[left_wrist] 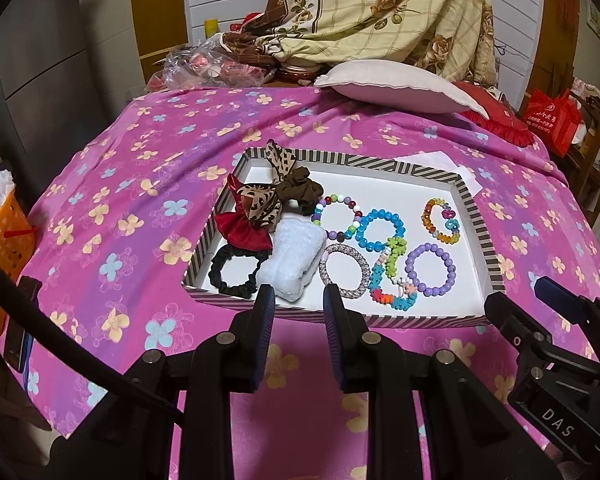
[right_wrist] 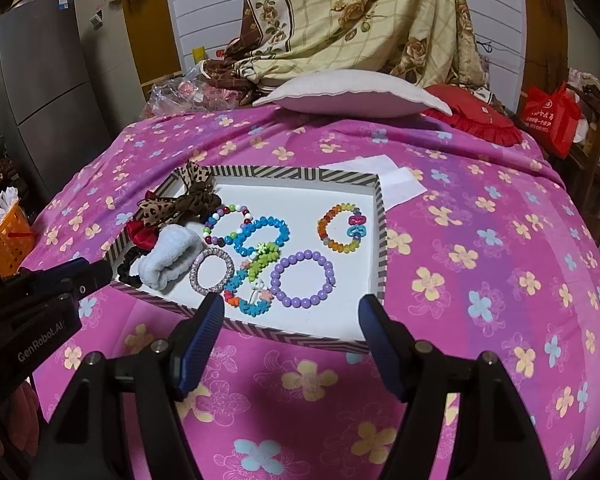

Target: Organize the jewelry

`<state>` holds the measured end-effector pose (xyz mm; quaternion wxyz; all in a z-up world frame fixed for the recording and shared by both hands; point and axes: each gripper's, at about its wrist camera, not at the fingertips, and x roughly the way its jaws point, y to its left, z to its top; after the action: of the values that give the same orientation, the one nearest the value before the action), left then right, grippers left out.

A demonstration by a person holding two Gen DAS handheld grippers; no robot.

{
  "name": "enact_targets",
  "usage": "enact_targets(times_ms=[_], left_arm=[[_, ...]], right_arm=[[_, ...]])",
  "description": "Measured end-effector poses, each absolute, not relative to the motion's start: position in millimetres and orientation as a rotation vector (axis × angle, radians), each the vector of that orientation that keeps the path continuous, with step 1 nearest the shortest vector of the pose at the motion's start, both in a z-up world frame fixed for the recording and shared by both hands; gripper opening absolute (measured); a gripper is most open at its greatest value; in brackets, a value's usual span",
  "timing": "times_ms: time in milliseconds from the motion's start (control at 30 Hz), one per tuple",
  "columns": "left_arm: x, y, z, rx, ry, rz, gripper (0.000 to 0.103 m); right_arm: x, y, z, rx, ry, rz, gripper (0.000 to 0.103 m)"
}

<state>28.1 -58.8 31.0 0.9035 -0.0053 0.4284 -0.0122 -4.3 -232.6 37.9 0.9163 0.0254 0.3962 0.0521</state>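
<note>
A striped-rim white tray [left_wrist: 478,216] [right_wrist: 381,240] lies on the pink flowered cloth. Its left side holds hair ties: a leopard bow [left_wrist: 260,200], a brown scrunchie [left_wrist: 300,190], a red one [left_wrist: 242,232], a black one [left_wrist: 232,270] and a white fluffy one [left_wrist: 296,260] [right_wrist: 168,258]. Its right side holds several bead bracelets, among them a purple one [left_wrist: 432,270] [right_wrist: 302,278], a blue one [left_wrist: 380,230] and an orange one [right_wrist: 342,228]. My left gripper [left_wrist: 299,294] is open and empty at the tray's near rim. My right gripper [right_wrist: 292,304] is wide open and empty at the near rim.
A white pillow [left_wrist: 396,84] and red cushion [left_wrist: 496,120] lie at the far end of the cloth. A piece of white paper [right_wrist: 380,178] lies behind the tray. An orange basket [left_wrist: 0,264] stands off the left edge. A red bag [right_wrist: 552,116] sits far right.
</note>
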Motion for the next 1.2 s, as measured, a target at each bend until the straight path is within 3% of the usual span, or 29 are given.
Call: enact_targets(times_ms=[1200], left_arm=[[29.3, -58.1, 29.8, -0.010, 0.889, -0.027, 0.036]], right_arm=[[2.0, -231.4, 30.0, 0.049, 0.834, 0.110, 0.073]])
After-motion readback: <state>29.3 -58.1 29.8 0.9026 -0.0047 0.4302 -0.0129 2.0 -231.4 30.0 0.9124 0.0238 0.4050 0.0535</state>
